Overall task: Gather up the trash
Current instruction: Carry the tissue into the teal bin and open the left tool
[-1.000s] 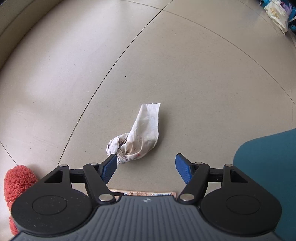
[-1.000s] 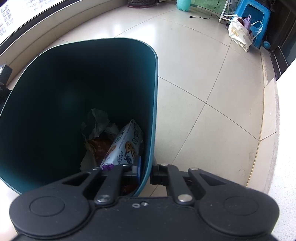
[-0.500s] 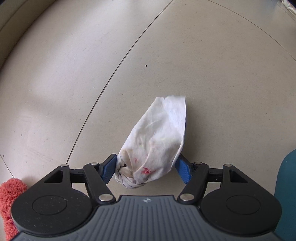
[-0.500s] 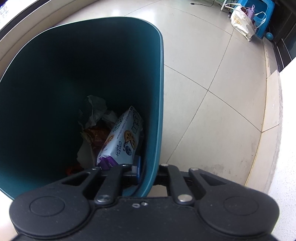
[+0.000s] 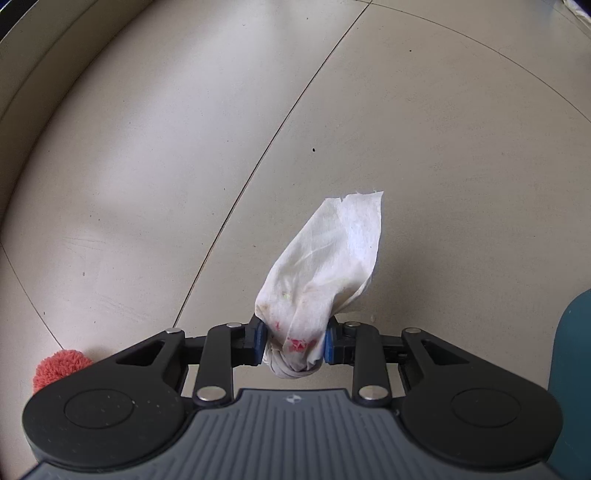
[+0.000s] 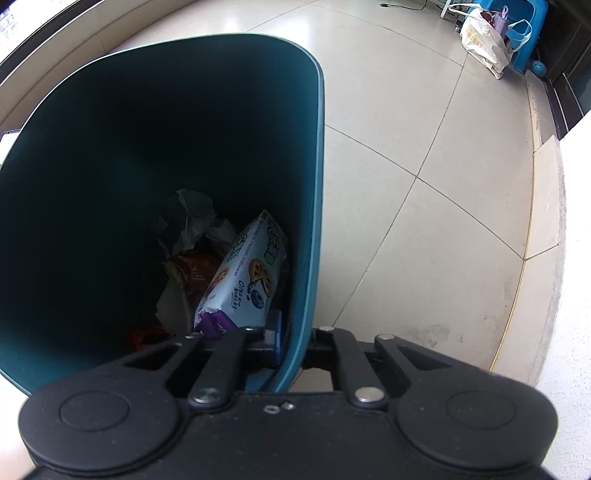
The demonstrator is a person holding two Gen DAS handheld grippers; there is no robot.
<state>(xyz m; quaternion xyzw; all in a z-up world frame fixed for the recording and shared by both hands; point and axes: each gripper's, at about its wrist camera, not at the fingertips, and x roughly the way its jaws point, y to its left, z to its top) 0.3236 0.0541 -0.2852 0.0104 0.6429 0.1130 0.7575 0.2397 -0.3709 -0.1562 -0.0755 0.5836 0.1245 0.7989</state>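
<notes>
My left gripper (image 5: 294, 345) is shut on a crumpled white tissue (image 5: 325, 266) with red stains, its free end sticking out forward over the tiled floor. My right gripper (image 6: 293, 345) is shut on the rim of a teal trash bin (image 6: 314, 155), one finger inside and one outside the wall. Inside the bin lie a white snack packet (image 6: 247, 273), crumpled paper (image 6: 195, 214) and a brown wrapper (image 6: 192, 273). The bin's edge also shows at the right of the left wrist view (image 5: 572, 369).
A red fluffy object (image 5: 59, 369) lies on the floor at the lower left. A white shopping bag (image 6: 484, 40) leans on a blue stool (image 6: 524, 26) at the far right. A raised ledge (image 6: 546, 236) runs along the right side.
My left gripper moved forward onto the tissue, closed on it and lifted it. My right gripper kept its hold on the bin rim and the bin came closer.
</notes>
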